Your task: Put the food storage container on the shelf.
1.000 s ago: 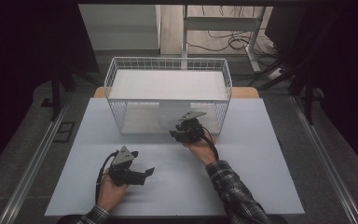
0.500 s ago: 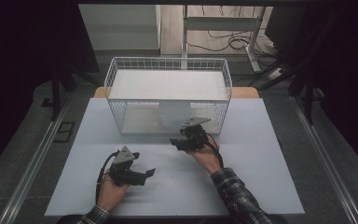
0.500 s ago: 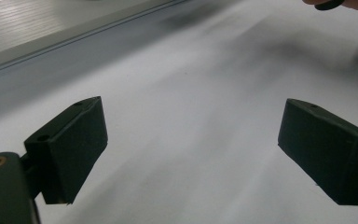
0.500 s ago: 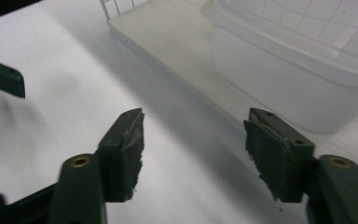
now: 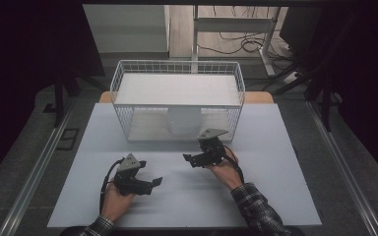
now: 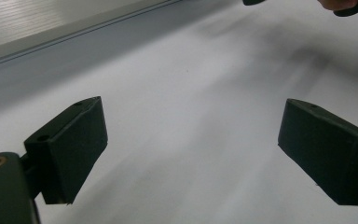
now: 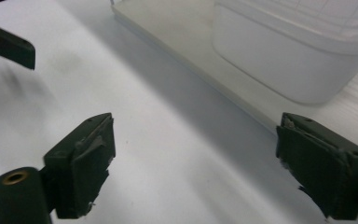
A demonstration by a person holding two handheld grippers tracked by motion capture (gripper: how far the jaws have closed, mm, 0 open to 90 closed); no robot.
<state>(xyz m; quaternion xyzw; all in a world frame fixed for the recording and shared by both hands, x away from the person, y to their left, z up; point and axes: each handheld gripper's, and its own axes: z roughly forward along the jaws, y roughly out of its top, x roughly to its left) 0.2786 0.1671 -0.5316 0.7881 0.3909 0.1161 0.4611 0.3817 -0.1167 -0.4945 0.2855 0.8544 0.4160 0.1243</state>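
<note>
My right gripper [image 5: 189, 159] hovers over the white table [image 5: 285, 191], just in front of a white wire basket [image 5: 123, 118]. Its jaws have just been opening and now stand open with nothing between them [image 7: 196, 158]. A white plastic container [image 5: 184, 122] sits in the basket behind the front mesh, and it looms close ahead in the right gripper view [image 7: 279, 56]. My left gripper [image 5: 153, 183] rests low over the table nearer the front edge. It is open and holds nothing [image 6: 191, 140].
A white flat panel [image 5: 177, 88] lies across the upper part of the basket. A metal rail [image 5: 34, 172] runs along the table's left side. Cables [image 5: 236, 44] lie on the floor behind the table. Bare tabletop stretches to the right of the right hand.
The right gripper has drawn back from the basket's front toward the near side, and its jaws stand wider apart. The left gripper has stayed where it was.
</note>
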